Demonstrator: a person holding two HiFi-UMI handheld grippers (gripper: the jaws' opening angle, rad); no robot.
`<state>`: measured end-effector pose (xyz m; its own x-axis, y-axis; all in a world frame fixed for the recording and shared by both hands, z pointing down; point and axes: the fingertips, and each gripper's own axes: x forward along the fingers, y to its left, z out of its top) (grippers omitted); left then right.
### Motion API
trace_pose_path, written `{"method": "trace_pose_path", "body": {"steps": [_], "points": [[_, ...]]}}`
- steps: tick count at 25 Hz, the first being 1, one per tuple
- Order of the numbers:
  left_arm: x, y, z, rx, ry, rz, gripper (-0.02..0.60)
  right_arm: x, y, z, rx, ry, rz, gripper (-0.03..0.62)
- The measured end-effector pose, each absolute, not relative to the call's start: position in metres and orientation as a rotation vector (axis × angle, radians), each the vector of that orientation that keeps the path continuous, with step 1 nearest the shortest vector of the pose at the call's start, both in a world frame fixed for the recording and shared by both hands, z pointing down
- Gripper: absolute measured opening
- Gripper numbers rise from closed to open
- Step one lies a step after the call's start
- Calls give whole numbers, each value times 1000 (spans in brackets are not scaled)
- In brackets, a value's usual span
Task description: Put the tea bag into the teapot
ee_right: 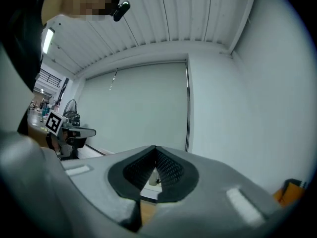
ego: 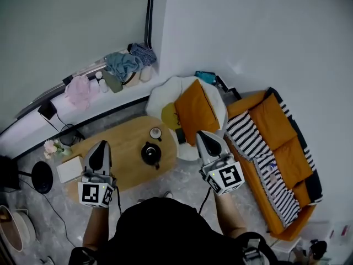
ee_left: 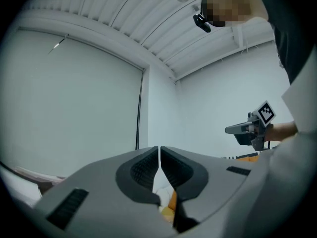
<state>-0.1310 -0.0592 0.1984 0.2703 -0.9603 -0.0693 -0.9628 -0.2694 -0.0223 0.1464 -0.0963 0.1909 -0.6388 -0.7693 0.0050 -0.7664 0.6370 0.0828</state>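
The person is standing over a low wooden table (ego: 124, 142) and is holding both tools raised and roughly level, well above it; the left gripper (ego: 101, 144) is showing its jaws brought together tip to tip, with only a hairline slit between the ribbed pads and nothing between them; the right gripper (ego: 202, 133) is likewise sitting closed, its jaws meeting at the tips and carrying nothing; the black teapot (ego: 150, 152) is standing upright on the table's right half, lid on, between the two grippers as seen from the head view and apart from both; a small cup (ego: 156, 133) is sitting just beyond the teapot; a white box (ego: 70, 169) is lying at the table's left end; the tea bag is too small to be picked out in any view; a round white chair (ego: 165, 95) with an orange cushion (ego: 194, 110) is standing beside the table, and an orange sofa (ego: 276, 120) with a striped blanket (ego: 248, 139) is lying to the right.
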Motion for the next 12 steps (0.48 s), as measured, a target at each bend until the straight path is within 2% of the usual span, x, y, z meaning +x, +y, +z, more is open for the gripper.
{"method": "trace_pose_path", "body": {"steps": [12], "points": [[-134,-40,212,-2454,1908,62,18,199,-71,193,1604,-2684,-96,5]]}}
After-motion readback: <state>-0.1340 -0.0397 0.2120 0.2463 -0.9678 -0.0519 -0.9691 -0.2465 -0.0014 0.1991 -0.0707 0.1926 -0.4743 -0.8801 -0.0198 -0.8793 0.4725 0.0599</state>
